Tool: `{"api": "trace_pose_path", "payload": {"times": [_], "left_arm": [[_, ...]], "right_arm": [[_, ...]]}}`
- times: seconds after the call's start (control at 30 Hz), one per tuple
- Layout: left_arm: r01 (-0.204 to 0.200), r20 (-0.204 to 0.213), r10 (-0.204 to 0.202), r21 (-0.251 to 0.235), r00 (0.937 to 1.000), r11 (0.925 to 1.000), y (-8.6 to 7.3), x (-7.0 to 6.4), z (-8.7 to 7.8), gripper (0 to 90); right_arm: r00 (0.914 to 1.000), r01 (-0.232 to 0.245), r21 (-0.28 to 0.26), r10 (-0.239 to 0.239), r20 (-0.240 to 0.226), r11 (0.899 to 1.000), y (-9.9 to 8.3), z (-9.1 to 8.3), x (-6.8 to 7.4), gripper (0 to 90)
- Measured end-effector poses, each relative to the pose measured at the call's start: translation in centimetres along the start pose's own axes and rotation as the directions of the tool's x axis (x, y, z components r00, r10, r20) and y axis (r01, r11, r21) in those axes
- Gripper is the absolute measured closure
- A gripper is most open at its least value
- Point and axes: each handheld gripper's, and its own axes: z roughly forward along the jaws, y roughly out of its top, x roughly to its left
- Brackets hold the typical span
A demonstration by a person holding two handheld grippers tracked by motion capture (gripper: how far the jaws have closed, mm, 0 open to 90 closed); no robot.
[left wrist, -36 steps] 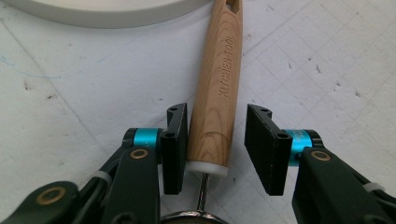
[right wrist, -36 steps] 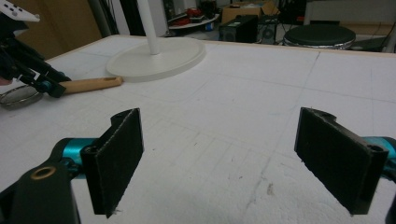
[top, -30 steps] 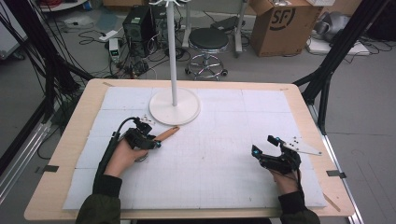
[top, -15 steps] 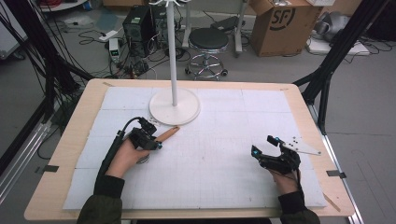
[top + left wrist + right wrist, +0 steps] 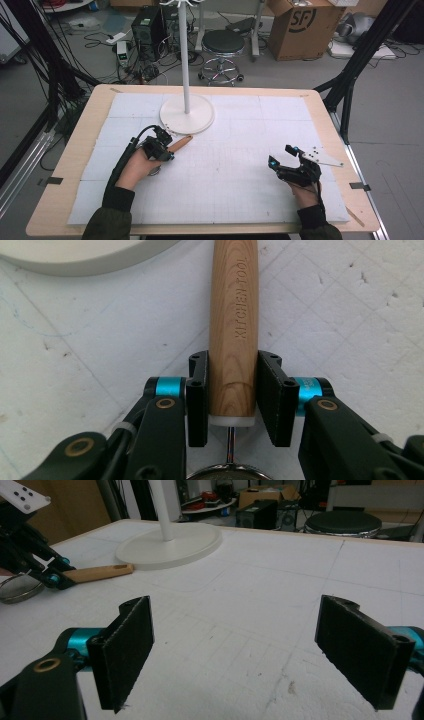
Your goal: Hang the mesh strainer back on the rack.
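Note:
A kitchen tool with a light wooden handle [image 5: 180, 143] lies on the white mat just in front of the stand's round base [image 5: 187, 114]. My left gripper [image 5: 164, 150] is shut on the handle [image 5: 234, 315] near its metal end, one black jaw on each side. A thin stem leads back from the handle to a round metal rim [image 5: 230, 472]. From the right gripper view, that rim [image 5: 17, 587] rests on the mat under the hand. My right gripper [image 5: 281, 155] hovers low at the table's right, open, with nothing between its fingers [image 5: 127, 650].
The white stand's pole [image 5: 184, 55] rises from its base at the back centre of the mat [image 5: 240, 165]. The wooden table edge [image 5: 55, 200] frames the mat. Beyond the table are a stool [image 5: 222, 45], a cardboard box [image 5: 300, 25] and cables.
My left gripper has edged slightly to the right at the wooden handle. The right gripper has stayed in place, still open.

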Motion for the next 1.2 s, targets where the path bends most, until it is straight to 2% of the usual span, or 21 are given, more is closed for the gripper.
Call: {"api": "trace_pose_path", "payload": {"times": [0.1, 0.2, 0.23, 0.3, 0.33, 0.37, 0.5, 0.57, 0.67, 0.83, 0.9, 1.07, 1.1, 1.17, 1.2], "left_arm": [[-0.028, -0.03, 0.028, 0.008, 0.9992, 0.9996, 0.1, -0.4, -0.1, 68.8], [-0.024, -0.016, 0.024, -0.009, 0.9996, 0.9997, -0.2, -0.2, -0.1, 68.8], [-0.01, -0.003, 0.01, -0.028, 0.9999, 0.9996, -0.3, -0.1, -0.1, 69.0], [0.033, 0.054, -0.031, -0.047, 0.9981, 0.9984, -0.6, 0.5, -0.2, 69.9], [0.068, 0.11, -0.059, -0.071, 0.9921, 0.9952, -0.8, 0.9, -0.4, 70.7], [0.085, 0.142, -0.07, -0.096, 0.9873, 0.9918, -1.0, 1.1, -0.5, 70.7], [0.086, 0.142, -0.072, -0.09, 0.9872, 0.9923, -1.2, 1.2, -0.4, 70.6], [0.059, 0.12, -0.048, -0.091, 0.9916, 0.9941, -1.2, 1.0, -0.4, 70.6], [0.053, 0.104, -0.043, -0.09, 0.9937, 0.9946, -1.1, 0.8, -0.5, 70.7], [0.072, 0.133, -0.056, -0.111, 0.9895, 0.9912, -1.4, 1.2, -1.3, 70.6], [0.068, 0.127, -0.053, -0.116, 0.9905, 0.991, -1.6, 1.3, -1.8, 70.6], [0.108, 0.162, -0.083, -0.151, 0.9833, 0.9826, -2.2, 2.0, -2.5, 70.6], [0.109, 0.156, -0.085, -0.157, 0.9841, 0.9816, -2.3, 2.0, -2.5, 70.6], [0.09, 0.159, -0.067, -0.144, 0.985, 0.9855, -2.1, 1.8, -2.2, 70.6], [0.076, 0.14, -0.058, -0.126, 0.9885, 0.9891, -2.0, 1.5, -1.8, 70.6]], "right_arm": [[1.0, 0.006, -0.004, -0.006, 0.005, 1.0, 0.0, 0.0, -0.1, 15.1], [1.0, 0.003, -0.001, -0.003, 0.007, 1.0, 0.0, 0.0, -0.1, 15.2], [0.9999, 0.001, 0.001, -0.001, 0.01, 1.0, 0.0, 0.0, -0.1, 15.1], [0.9999, 0.0, 0.0, 0.0, 0.01, 1.0, 0.0, 0.0, -0.1, 15.2], [0.9999, -0.002, -0.001, 0.002, 0.013, 1.0, 0.0, -0.1, -0.2, 15.2], [0.9999, -0.003, -0.002, 0.003, 0.014, 1.0, 0.0, -0.1, -0.2, 15.1], [0.9999, -0.001, 0.0, 0.001, 0.015, 1.0, 0.0, -0.1, -0.3, 15.2], [0.9999, -0.001, 0.001, 0.001, 0.017, 1.0, 0.0, -0.1, -0.2, 15.2], [0.9998, 0.002, -0.002, -0.002, 0.019, 1.0, 0.0, -0.1, -0.3, 15.2], [0.9998, -0.001, -0.003, 0.001, 0.021, 1.0, 0.1, -0.1, -0.3, 15.2], [0.9998, -0.001, -0.004, 0.001, 0.021, 1.0, 0.1, -0.1, -0.3, 15.2], [0.9998, 0.003, -0.004, -0.003, 0.02, 1.0, 0.1, -0.1, -0.3, 15.2], [0.9998, 0.003, -0.004, -0.003, 0.021, 1.0, 0.1, -0.1, -0.3, 15.2], [0.9997, 0.001, -0.003, -0.001, 0.022, 1.0, 0.1, -0.1, -0.3, 15.2], [0.9997, 0.001, -0.003, -0.001, 0.022, 1.0, 0.1, -0.1, -0.3, 15.2]]}}
